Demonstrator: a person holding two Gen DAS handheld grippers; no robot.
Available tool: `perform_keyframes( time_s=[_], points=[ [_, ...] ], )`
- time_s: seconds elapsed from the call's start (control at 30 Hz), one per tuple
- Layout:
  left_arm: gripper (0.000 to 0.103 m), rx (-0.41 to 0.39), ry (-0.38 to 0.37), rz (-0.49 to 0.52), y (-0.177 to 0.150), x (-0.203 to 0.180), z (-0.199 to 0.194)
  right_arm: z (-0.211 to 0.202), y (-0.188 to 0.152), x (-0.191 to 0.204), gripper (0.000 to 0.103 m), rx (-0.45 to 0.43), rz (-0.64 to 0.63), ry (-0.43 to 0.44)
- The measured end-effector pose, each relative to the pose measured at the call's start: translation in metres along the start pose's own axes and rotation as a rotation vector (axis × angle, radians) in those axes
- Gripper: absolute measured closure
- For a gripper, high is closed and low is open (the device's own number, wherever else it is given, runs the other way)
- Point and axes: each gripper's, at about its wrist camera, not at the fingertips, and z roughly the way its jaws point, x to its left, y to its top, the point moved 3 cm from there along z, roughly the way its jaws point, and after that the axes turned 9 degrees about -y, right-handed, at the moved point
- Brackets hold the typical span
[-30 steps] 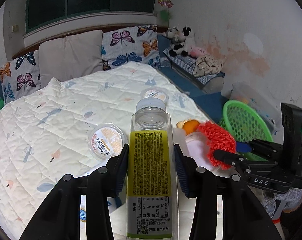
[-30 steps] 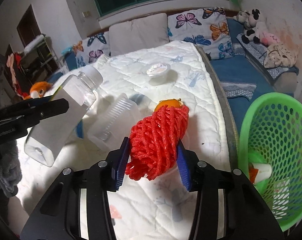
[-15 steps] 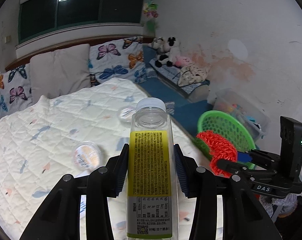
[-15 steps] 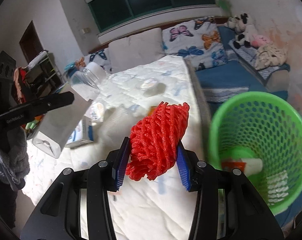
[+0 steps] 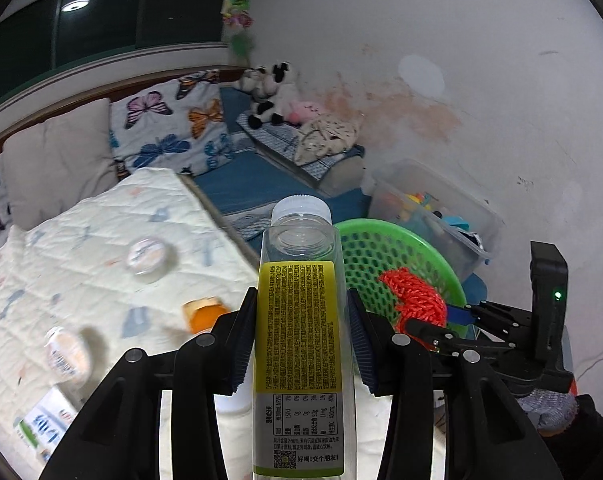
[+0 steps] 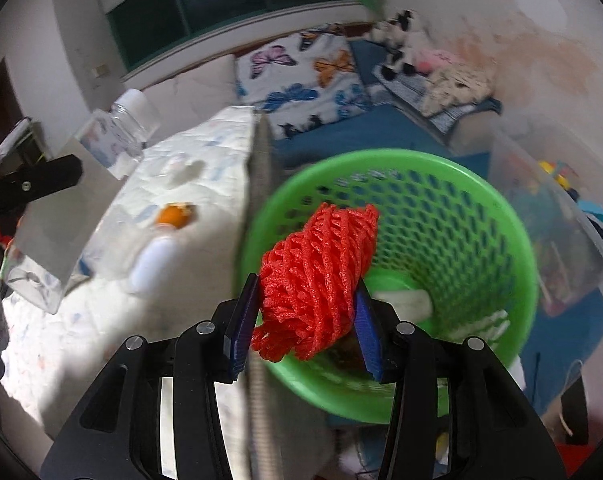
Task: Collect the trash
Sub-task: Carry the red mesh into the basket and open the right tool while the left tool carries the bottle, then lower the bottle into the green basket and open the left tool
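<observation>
- Foam netting point(image 6: 321, 276), red and springy, sits between the pads of the right gripper point(image 6: 307, 324), whose jaws are opening; it hangs just above the green basket point(image 6: 497, 216), over the mouth.
- Being light and soft, it should squash under any pinch and spring back; a hold across its bunched middle suits it, and it may cling to the ribbed pads on release.
- Left gripper point(image 5: 301, 344) is clamped on the clear bottle point(image 5: 299, 344), pads pressing the yellow label at mid-body, beside the basket on the bed side.
- The bottle looks empty, so light, stiff-walled and smooth; gripping the flat labelled sides guards against slipping.
- Small lidded cups point(image 5: 147, 256) lie on the quilt point(image 5: 81, 240), well away from the basket; motion blur hides their contents.
</observation>
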Motion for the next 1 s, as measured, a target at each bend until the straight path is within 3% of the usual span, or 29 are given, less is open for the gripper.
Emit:
perform_keyframes(
  time_s=[0.07, 0.17, 0.23, 0.33, 1.0],
  points=[
    [0.061, 0.008, -0.009, 0.008, 0.003, -0.008, 0.01, 0.004, -0.001, -0.012, 0.055, 0.006, 0.013, -0.022],
    [0.061, 0.021, -0.026, 0.013, 0.008, -0.018, 0.026, 0.008, -0.003, -0.027, 0.046, 0.016, 0.029, -0.043],
    [0.061, 0.03, -0.036, 0.017, 0.011, -0.024, 0.038, 0.009, -0.004, -0.036, 0.035, 0.017, 0.043, -0.06],
    [0.061, 0.045, -0.049, 0.02, 0.015, -0.032, 0.053, 0.008, -0.007, -0.044, 0.031, 0.017, 0.054, -0.067],
    [0.06, 0.174, -0.083, -0.015, 0.015, -0.06, 0.156, -0.019, -0.024, -0.075, 0.028, -0.029, 0.143, -0.077]
  ],
)
